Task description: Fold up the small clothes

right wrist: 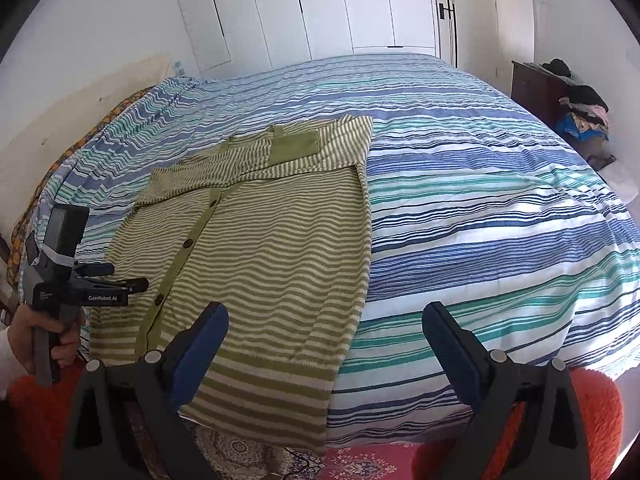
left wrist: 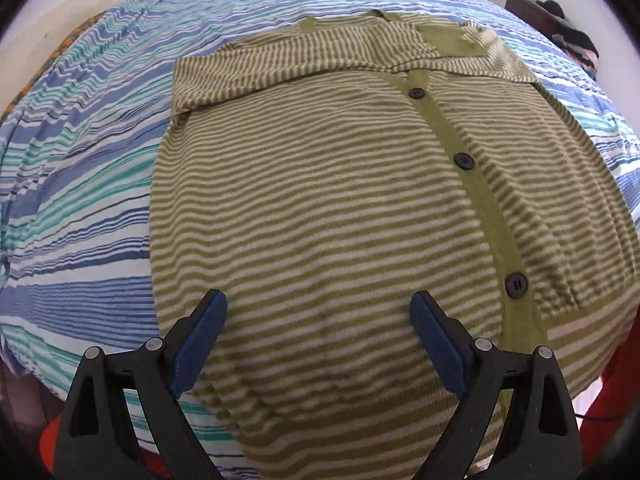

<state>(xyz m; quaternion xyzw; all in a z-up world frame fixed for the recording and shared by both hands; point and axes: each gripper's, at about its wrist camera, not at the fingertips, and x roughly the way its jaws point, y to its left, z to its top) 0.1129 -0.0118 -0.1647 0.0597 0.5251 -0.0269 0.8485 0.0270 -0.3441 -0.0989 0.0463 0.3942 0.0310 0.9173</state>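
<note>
A green and cream striped cardigan (left wrist: 320, 200) (right wrist: 272, 248) lies flat and buttoned on the bed, with both sleeves folded across its chest at the far end. Its hem hangs slightly over the bed's near edge. My left gripper (left wrist: 318, 304) hovers open over the lower left panel of the cardigan, with nothing pinched between its blue pads (left wrist: 200, 344). In the right wrist view the left gripper (right wrist: 120, 276) shows at the cardigan's left edge, held by a hand (right wrist: 40, 336). My right gripper (right wrist: 326, 316) is open above the cardigan's lower right edge and holds nothing.
The bed carries a blue, teal and white striped cover (right wrist: 480, 220) (left wrist: 80, 200). White wardrobe doors (right wrist: 320, 8) stand behind it. A dark side table with a heap of clothes (right wrist: 576, 108) is at the far right. Orange-red fabric (right wrist: 596, 408) and a patterned rug (right wrist: 360, 464) lie below the near edge.
</note>
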